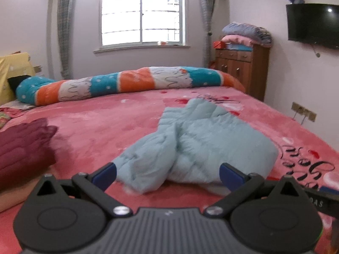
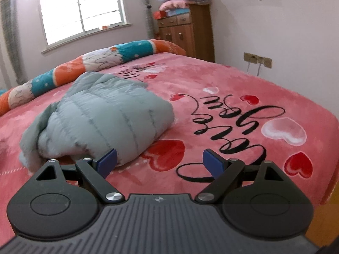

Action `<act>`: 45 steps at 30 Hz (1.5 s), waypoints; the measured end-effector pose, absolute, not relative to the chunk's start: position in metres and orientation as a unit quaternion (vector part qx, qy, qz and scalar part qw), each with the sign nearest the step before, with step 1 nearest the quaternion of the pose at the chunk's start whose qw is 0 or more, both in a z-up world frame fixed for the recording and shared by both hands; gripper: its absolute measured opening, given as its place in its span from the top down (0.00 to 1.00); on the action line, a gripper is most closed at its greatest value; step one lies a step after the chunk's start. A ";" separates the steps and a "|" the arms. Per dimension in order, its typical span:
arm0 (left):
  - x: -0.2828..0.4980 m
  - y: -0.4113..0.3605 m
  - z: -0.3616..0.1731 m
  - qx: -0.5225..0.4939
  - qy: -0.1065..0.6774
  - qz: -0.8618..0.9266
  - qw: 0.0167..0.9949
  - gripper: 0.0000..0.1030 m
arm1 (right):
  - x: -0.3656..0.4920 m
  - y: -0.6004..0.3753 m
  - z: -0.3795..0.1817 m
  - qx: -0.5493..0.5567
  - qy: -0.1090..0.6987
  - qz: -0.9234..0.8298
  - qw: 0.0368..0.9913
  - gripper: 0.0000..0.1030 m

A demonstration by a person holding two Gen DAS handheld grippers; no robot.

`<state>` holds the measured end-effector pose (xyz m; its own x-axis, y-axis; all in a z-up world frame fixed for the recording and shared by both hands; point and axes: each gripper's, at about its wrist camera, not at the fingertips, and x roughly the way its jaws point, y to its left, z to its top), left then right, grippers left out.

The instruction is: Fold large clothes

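A pale blue quilted puffer jacket (image 1: 197,139) lies bunched in a thick bundle on the pink plush bedspread printed with red hearts and black script (image 2: 222,80), filling the centre of the left wrist view and the left-centre of the right wrist view. The left gripper (image 1: 168,174) has its blue-padded fingers (image 1: 106,174) spread wide with nothing between them, low before the jacket's near edge, where a loose sleeve-like lobe droops toward the lower centre of the frame. The right gripper (image 2: 159,162) is equally wide apart and empty; its left pad sits just beside the bundle's near corner, the other over a red heart. The jacket looks partly folded, with the untidy flap at its left side, so this reads as a pause between folds. The next move probably calls for closing on the loose lobe and on the near corner, then lifting together so the slippery padded fabric does not spring apart. A maroon quilted garment (image 1: 23,148) lies at the left edge.
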<state>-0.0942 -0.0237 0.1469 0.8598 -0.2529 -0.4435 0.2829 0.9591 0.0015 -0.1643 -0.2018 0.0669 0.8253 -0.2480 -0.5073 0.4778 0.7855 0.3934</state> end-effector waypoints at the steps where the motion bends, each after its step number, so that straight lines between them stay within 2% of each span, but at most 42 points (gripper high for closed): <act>1: -0.088 -0.027 0.145 0.028 0.226 -0.144 0.963 0.00 | -0.165 -0.206 0.066 0.270 0.223 -0.200 0.915 0.00; 13: -0.021 -0.042 0.119 0.015 0.235 -0.125 0.964 0.01 | -0.158 -0.223 0.054 0.320 0.236 -0.185 0.899 0.00; 21: 0.020 -0.052 0.101 0.059 0.254 -0.113 0.959 0.09 | -0.153 -0.227 0.050 0.346 0.246 -0.171 0.889 0.00; 27: 0.045 -0.055 0.089 0.081 0.273 -0.109 0.952 0.27 | -0.149 -0.226 0.050 0.350 0.247 -0.158 0.890 0.00; 32: 0.057 -0.060 0.083 0.085 0.300 -0.096 0.945 0.68 | -0.146 -0.229 0.046 0.357 0.250 -0.157 0.886 0.00; 35: 0.052 -0.059 0.086 0.071 0.301 -0.091 0.947 0.82 | -0.145 -0.230 0.044 0.361 0.255 -0.159 0.883 0.00; 38: 0.040 -0.053 0.096 0.047 0.293 -0.096 0.950 0.87 | -0.145 -0.232 0.043 0.364 0.256 -0.162 0.881 0.00; 45: -0.008 -0.028 0.121 0.022 0.266 -0.144 0.953 0.89 | -0.145 -0.232 0.042 0.370 0.256 -0.166 0.877 0.00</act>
<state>-0.0076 -0.0282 0.1209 0.8167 -0.2632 -0.5136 0.2865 0.9574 -0.0351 -0.1455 -0.2319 0.0417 0.8135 -0.1013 -0.5727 0.4809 0.6710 0.5644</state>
